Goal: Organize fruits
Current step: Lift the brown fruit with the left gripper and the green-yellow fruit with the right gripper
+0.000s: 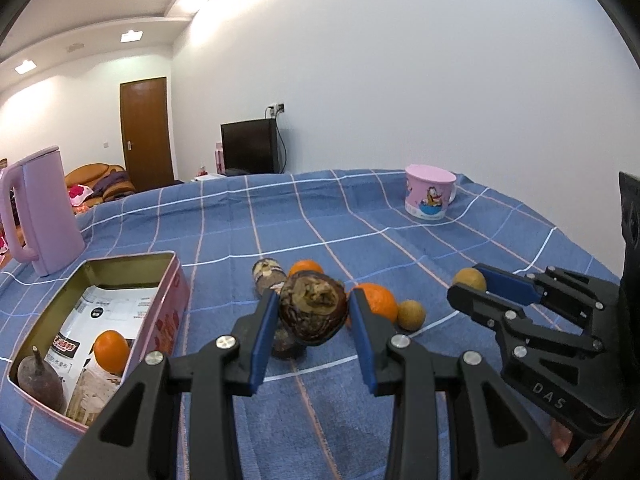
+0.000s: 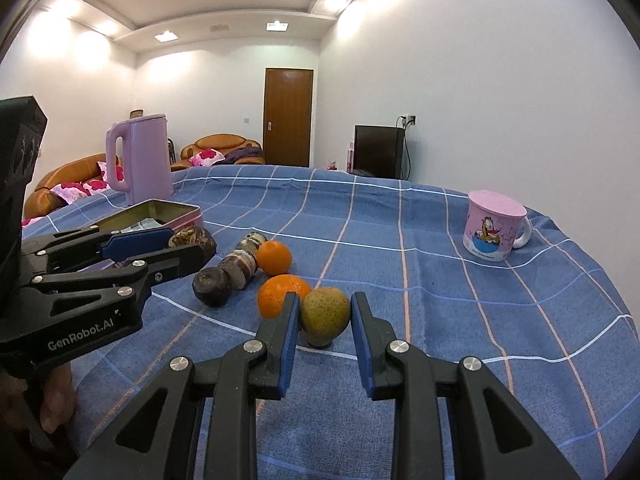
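Notably, the left gripper (image 1: pixel 314 312) was clamped on a dark brown fruit (image 1: pixel 313 309) held above the cloth, the open tin (image 1: pixel 176 280) close to its left — the right gripper (image 2: pixel 325 314) gripped a small greenish fruit (image 2: pixel 325 311) farther away.

"DAS" in pale letters on black body of right gripper (image 1: pixel 466 286), seen from left wrist cam. "GenRobot.AI" on black body of left gripper (image 2: pixel 188 246), right wrist cam. Printed sheet (image 1: pixel 116 312) inside tin (image 1: pixel 176 300): characters too small to read.
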Action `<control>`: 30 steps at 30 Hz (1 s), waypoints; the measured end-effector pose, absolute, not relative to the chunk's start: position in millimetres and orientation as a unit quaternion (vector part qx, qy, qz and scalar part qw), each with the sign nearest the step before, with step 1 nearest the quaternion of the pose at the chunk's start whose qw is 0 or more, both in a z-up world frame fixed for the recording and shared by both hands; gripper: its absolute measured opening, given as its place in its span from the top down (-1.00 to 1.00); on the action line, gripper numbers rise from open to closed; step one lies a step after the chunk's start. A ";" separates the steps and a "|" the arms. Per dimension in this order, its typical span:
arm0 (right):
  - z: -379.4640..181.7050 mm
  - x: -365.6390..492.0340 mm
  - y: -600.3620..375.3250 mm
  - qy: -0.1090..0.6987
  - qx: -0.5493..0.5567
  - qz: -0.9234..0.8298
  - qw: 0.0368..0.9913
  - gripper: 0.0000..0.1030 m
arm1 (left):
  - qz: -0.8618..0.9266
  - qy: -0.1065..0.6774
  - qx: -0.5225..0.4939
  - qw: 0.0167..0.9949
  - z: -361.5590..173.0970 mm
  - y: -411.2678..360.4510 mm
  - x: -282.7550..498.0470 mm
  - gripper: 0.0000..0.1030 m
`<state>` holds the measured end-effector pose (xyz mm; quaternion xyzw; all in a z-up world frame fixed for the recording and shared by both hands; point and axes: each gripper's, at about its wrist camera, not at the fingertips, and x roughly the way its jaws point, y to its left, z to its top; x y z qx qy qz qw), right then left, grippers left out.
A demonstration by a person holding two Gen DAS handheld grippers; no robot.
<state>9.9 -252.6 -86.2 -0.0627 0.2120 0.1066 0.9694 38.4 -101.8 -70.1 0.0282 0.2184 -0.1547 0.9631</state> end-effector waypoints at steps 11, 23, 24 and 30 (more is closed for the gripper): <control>-85.1 5.9 -252.7 0.199 -0.064 0.105 0.972 0.46 | -0.154 0.193 0.017 0.969 -65.7 -96.2 30.2 0.26; -83.0 -1.2 -252.4 0.178 -0.067 0.107 0.976 0.46 | -0.141 0.164 0.014 0.976 -62.2 -93.5 21.9 0.26; -83.0 -1.7 -252.4 0.177 -0.068 0.107 0.976 0.46 | -0.139 0.161 0.016 0.977 -62.2 -94.0 20.9 0.26; -82.1 -4.4 -251.9 0.169 -0.069 0.109 0.977 0.46 | -0.136 0.149 0.020 0.979 -61.0 -94.6 17.5 0.26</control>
